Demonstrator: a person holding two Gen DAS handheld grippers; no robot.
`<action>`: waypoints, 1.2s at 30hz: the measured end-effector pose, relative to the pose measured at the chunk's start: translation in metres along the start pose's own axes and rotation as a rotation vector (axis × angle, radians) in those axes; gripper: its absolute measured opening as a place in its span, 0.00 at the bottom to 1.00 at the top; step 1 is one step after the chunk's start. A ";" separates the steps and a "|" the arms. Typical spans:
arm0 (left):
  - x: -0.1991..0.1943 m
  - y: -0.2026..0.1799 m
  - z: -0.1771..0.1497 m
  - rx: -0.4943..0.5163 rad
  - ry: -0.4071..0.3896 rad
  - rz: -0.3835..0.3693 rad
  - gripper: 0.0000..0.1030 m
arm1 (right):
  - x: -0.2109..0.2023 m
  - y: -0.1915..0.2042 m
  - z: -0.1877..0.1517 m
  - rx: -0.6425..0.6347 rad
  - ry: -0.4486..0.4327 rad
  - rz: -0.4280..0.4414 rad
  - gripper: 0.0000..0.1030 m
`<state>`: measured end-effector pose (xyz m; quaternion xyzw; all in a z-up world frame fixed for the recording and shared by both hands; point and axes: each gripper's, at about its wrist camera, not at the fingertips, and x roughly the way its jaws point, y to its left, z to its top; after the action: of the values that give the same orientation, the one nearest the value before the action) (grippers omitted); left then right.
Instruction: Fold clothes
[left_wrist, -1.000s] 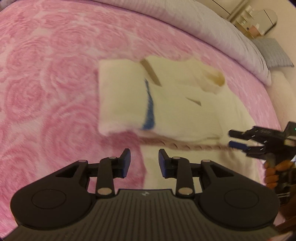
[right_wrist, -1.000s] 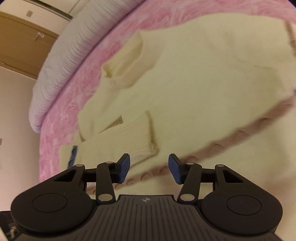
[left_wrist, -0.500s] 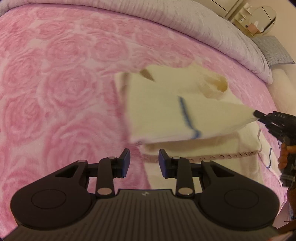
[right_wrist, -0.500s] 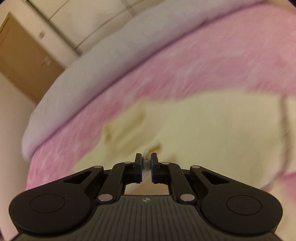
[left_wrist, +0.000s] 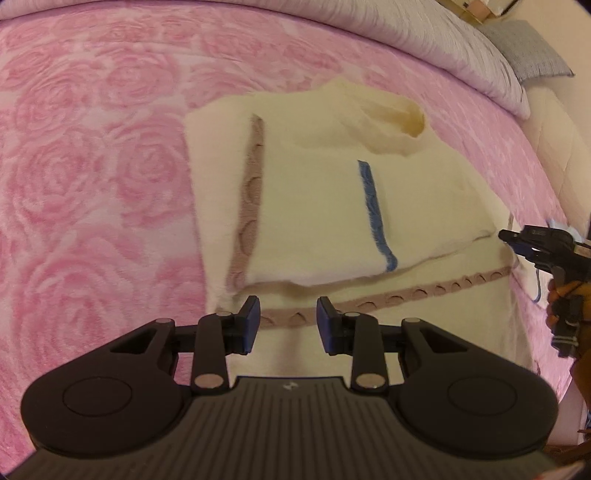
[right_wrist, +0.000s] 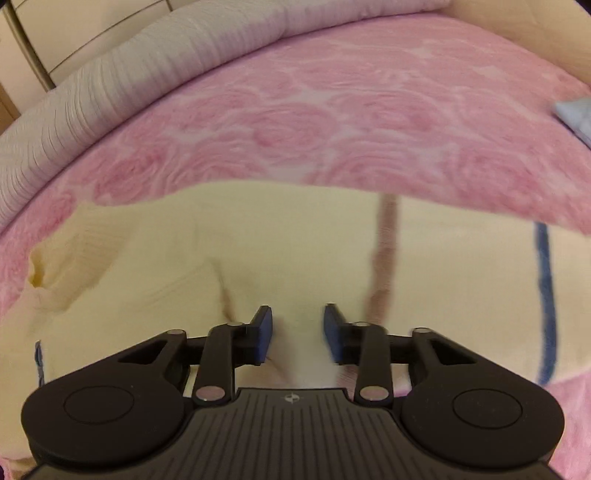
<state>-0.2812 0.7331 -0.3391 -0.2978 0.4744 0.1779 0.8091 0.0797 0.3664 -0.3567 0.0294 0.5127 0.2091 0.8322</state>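
Cream sweater lies partly folded on the pink rose bed, blue stripe facing up. No readable writing; the logo on the gripper body is too small. Left gripper hovers part open, empty. Right gripper jaws opening, nothing pinched, over the sweater.

Folded cream sweater on pink rose bedspread, beyond empty left claw.
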 end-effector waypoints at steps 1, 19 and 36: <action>0.001 -0.004 0.001 0.011 0.003 0.001 0.27 | -0.006 -0.010 -0.002 0.035 0.012 0.024 0.34; 0.027 -0.097 0.003 0.084 0.071 -0.012 0.27 | -0.104 -0.304 -0.066 0.995 -0.186 -0.074 0.44; 0.014 -0.115 -0.009 0.019 0.074 -0.034 0.27 | -0.147 -0.095 -0.004 -0.001 -0.360 0.072 0.09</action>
<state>-0.2143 0.6400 -0.3186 -0.3045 0.5005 0.1484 0.7967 0.0499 0.2239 -0.2601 0.0843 0.3539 0.2303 0.9026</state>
